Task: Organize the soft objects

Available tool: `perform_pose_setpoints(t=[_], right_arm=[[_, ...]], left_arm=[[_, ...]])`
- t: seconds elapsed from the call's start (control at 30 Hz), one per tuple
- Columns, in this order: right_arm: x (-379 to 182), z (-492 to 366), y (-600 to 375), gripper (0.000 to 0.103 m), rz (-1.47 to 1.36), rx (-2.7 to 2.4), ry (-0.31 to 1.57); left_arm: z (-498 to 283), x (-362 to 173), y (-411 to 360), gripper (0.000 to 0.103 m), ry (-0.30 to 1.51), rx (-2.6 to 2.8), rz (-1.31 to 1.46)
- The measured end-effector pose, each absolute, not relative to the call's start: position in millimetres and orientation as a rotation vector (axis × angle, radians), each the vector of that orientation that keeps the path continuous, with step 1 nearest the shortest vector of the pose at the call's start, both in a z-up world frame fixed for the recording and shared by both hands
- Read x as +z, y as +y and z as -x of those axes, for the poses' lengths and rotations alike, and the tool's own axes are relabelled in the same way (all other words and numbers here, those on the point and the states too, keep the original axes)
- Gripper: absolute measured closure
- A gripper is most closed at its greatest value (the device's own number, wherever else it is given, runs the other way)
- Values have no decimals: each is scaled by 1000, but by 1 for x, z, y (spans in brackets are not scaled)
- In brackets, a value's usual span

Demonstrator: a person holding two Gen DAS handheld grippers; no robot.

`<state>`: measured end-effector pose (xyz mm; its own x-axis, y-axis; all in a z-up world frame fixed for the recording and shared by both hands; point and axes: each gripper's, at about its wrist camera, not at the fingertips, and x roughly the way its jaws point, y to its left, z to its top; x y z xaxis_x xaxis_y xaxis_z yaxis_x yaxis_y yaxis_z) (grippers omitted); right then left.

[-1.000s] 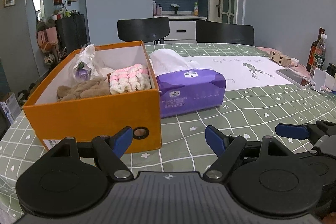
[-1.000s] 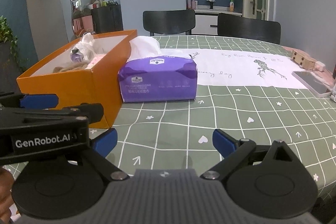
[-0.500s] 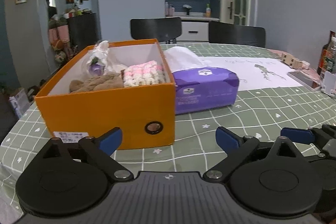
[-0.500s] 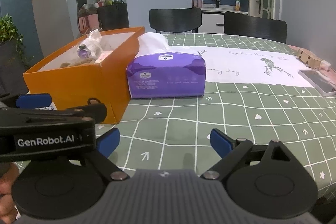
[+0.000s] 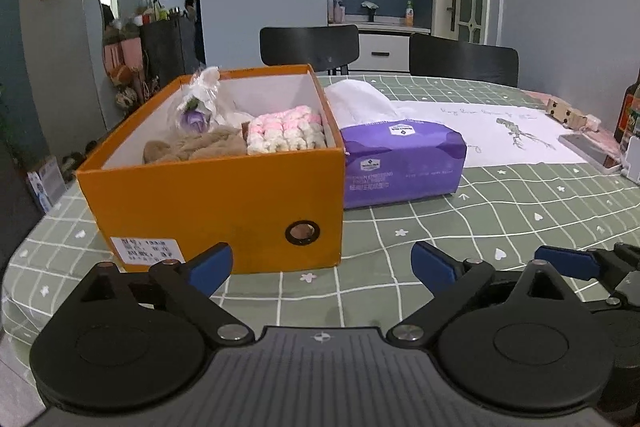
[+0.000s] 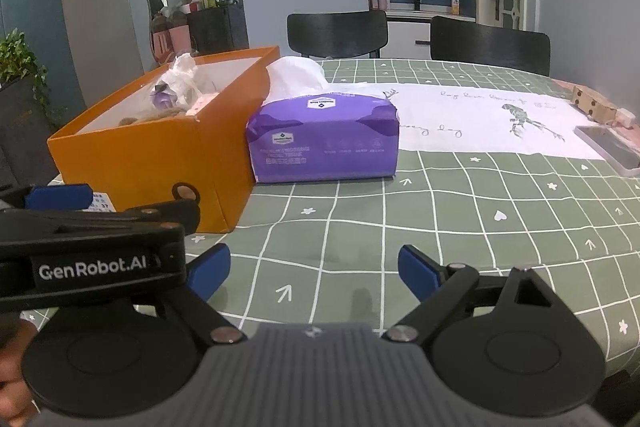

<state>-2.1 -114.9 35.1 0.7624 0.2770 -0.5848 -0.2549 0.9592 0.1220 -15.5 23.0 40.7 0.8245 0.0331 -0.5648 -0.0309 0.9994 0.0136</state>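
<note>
An orange box (image 5: pixel 208 195) stands on the green checked tablecloth and holds a pink-and-white knitted piece (image 5: pixel 286 131), a brown plush item (image 5: pixel 192 147) and a wrapped purple flower (image 5: pixel 196 111). A purple tissue pack (image 5: pixel 400 163) lies against the box's right side, with white tissue sticking out of its top. My left gripper (image 5: pixel 322 265) is open and empty, just in front of the box's near wall. My right gripper (image 6: pixel 313 269) is open over bare cloth, short of the tissue pack (image 6: pixel 324 143) and to the right of the box (image 6: pixel 152 147). The two grippers sit side by side.
Two black chairs (image 5: pixel 310 45) stand at the table's far side. A white printed runner (image 6: pixel 480 123) crosses the middle. At the right are a phone (image 6: pixel 612 147), wooden blocks (image 6: pixel 592 105) and a bottle (image 5: pixel 630 111). The table edge (image 5: pixel 24 251) drops away at the left.
The left gripper's jaws have spread a little wider and its view has swung left, so the box now sits nearer the middle. The right gripper's jaws have narrowed slightly.
</note>
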Motion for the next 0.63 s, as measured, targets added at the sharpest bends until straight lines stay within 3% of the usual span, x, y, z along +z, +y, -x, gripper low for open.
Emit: perform_pose_setpoints(t=[0.63], right_arm=[[31,2,-114,14,-37,296,650]], left_arm=[[20,37,22,0,592,46,0]])
